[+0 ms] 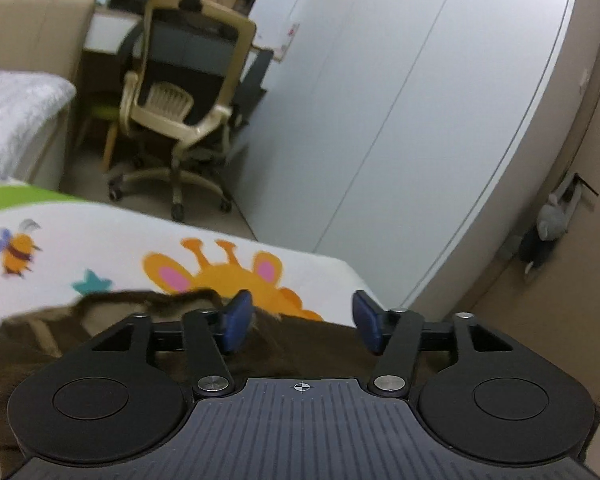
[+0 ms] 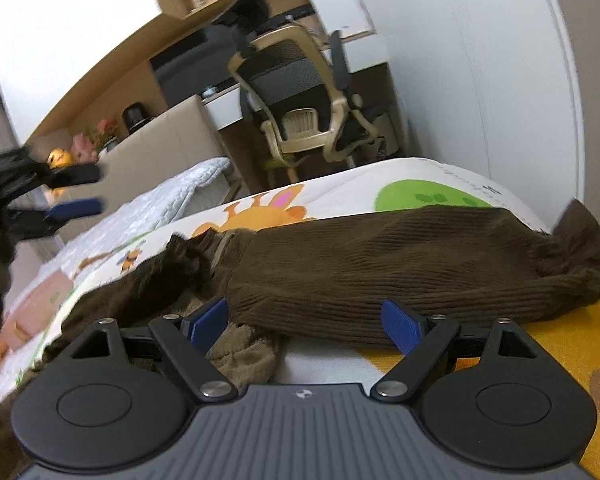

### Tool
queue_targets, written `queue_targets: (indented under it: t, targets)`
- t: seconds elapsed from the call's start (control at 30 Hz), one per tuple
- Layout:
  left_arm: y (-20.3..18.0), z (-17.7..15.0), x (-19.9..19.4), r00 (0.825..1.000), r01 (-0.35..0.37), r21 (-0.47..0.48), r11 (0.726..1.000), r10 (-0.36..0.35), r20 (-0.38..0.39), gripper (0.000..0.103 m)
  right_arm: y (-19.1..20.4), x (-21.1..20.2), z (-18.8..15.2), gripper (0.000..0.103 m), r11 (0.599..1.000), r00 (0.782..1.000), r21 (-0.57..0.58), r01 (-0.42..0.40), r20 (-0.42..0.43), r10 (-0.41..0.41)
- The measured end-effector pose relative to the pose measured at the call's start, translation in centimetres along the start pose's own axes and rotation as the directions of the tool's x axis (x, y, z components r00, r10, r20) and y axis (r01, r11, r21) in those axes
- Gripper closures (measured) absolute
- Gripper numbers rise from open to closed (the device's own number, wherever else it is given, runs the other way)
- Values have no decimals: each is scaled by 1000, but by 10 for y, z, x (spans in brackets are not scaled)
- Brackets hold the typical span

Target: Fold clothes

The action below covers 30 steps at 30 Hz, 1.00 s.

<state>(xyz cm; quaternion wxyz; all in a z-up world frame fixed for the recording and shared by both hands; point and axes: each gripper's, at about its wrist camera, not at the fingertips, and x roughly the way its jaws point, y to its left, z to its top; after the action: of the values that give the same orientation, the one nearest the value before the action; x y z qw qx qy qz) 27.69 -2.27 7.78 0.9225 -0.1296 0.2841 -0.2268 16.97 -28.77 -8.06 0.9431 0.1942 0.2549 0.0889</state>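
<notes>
A brown ribbed garment (image 2: pixel 380 264) lies stretched across a bed (image 2: pixel 440 176) with a cartoon-print cover, one end bunched at the right edge. My right gripper (image 2: pixel 306 322) hovers open just in front of its near hem, nothing between the blue pads. In the left wrist view the same brown garment (image 1: pixel 300 340) lies under my left gripper (image 1: pixel 304 322), whose jaws stand open with empty air between them. The left gripper (image 2: pixel 80 190) also shows at the left of the right wrist view, raised above the bed and open.
A beige office chair (image 1: pixel 180 100) stands on the floor beyond the bed, by a desk (image 2: pixel 292 92). A white wardrobe (image 1: pixel 400 120) runs along the right. A grey quilted blanket (image 2: pixel 172 200) lies on the far left of the bed.
</notes>
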Motion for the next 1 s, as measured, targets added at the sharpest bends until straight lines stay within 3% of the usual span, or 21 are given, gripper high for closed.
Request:
queue_targets:
  t: [0.13, 0.23, 0.33, 0.4, 0.43, 0.57, 0.67, 0.73, 0.77, 0.8, 0.83, 0.9, 1.0]
  targets:
    - [8, -15, -11, 998, 13, 44, 999, -10, -63, 21, -23, -19, 14, 18, 995, 994, 50, 86, 70, -89]
    - [10, -42, 2, 990, 2, 89, 996, 11, -138, 20, -56, -41, 30, 18, 969, 966, 121, 215, 122, -230]
    - [10, -63, 24, 985, -84, 179, 980, 109, -137, 21, -92, -56, 39, 18, 928, 938, 229, 293, 121, -326]
    - [14, -76, 36, 976, -68, 146, 987, 96, -195, 22, -108, -56, 38, 18, 906, 926, 266, 330, 93, -365]
    - [13, -82, 41, 971, -28, 122, 992, 56, -232, 22, -115, -55, 36, 18, 896, 923, 280, 345, 72, -378]
    - [-7, -99, 40, 941, 150, 99, 984, -112, -321, 17, -129, -31, 20, 18, 893, 953, 338, 297, -43, -301]
    - [-21, -102, 28, 938, 176, 115, 978, -131, -320, 12, -133, -6, 15, 18, 887, 963, 375, 268, -123, -239]
    - [-17, -98, 14, 944, 171, 92, 981, -136, -300, 11, -130, 1, 23, 20, 889, 970, 388, 243, -91, -225]
    - [-14, -95, 6, 948, 166, 76, 983, -137, -287, 11, -128, 3, 27, 25, 892, 970, 381, 243, -81, -230]
    - [-11, -93, -2, 951, 161, 60, 985, -138, -275, 10, -126, 6, 31, 41, 895, 969, 373, 244, -70, -235]
    - [-5, -89, -12, 958, 148, 53, 988, -130, -254, 10, -119, 10, 37, 63, 902, 969, 355, 244, -62, -238]
    - [10, -83, -35, 975, 111, 51, 993, -98, -201, 10, -98, 11, 50, 80, 931, 974, 290, 223, -35, -222]
    - [34, -73, -67, 991, 49, 39, 998, -44, -124, 9, -43, 8, 78, 87, 979, 983, 112, 171, 45, -176]
